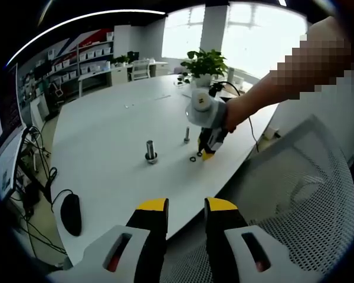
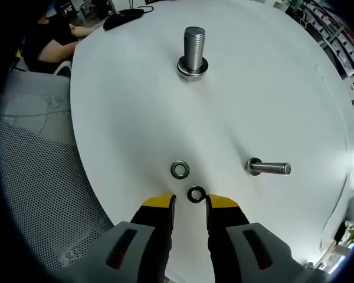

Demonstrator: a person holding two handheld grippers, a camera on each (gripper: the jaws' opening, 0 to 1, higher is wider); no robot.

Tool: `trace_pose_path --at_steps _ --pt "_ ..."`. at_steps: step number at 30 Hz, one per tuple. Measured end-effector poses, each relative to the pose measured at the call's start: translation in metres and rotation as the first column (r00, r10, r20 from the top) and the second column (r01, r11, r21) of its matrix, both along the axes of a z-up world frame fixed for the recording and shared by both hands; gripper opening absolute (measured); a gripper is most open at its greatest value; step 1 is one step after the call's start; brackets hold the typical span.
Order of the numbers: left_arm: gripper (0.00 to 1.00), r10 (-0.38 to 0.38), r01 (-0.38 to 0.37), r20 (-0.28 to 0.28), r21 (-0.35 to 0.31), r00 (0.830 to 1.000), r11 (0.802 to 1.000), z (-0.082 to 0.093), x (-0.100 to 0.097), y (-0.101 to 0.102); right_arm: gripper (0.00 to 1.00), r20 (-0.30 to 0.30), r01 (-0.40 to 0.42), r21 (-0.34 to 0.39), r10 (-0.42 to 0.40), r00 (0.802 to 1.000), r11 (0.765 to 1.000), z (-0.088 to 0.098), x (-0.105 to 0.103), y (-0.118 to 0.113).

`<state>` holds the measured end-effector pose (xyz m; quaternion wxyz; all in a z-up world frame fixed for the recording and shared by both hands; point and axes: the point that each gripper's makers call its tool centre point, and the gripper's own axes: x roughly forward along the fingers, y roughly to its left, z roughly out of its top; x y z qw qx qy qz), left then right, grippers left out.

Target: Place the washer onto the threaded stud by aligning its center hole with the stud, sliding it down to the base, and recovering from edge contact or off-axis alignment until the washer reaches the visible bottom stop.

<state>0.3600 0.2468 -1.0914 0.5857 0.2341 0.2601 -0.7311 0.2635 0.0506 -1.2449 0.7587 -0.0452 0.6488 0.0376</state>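
1. Where the right gripper comes down over the near edge of the white desk in the right gripper view, yellow-tipped jaws parted with nothing between them, a small dark washer lying flat just ahead of the tips, not gripped.
2. Just beyond that ring, a second, lighter steel washer, also flat on the desk, close beside the dark one but apart from it.
3. Further toward the middle of the desk, a large threaded stud standing upright on its wide base, a bright ring visible around its foot.
4. Off to one side, nearer the desk's edge, a smaller bolt, seemingly on its side here, thread pointing away from the washers.
5. At the far corner, a black mouse and a seated person's arm; mesh chair back below the desk edge.
6. From the left gripper view, the left gripper held well back from the desk, over its near edge, jaws apart and holding nothing.
7. Same view, seen from across: the right gripper in a hand, tips down at the desk beside one small dark ring; the two washers not told apart at this size.
8. Large stud upright toward the desk's middle; smaller bolt appearing upright, unlike its look from the other camera.
9. Added by this view alone: a potted plant at the far edge, shelving behind, another black mouse near the corner.
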Motion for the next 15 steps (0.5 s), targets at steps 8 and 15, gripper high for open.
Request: trace_pose_path --at_steps 8,15 --pt "0.22 0.016 -0.016 -0.003 -0.005 1.000 1.000 0.002 0.002 -0.001 0.24 0.069 -0.048 0.010 0.047 0.997 0.999 -0.002 0.004 -0.001" --pt "0.22 0.014 -0.014 0.000 0.004 1.000 1.000 -0.001 0.002 -0.001 0.23 0.071 -0.096 0.020 0.094 0.993 0.995 0.001 0.003 0.000"
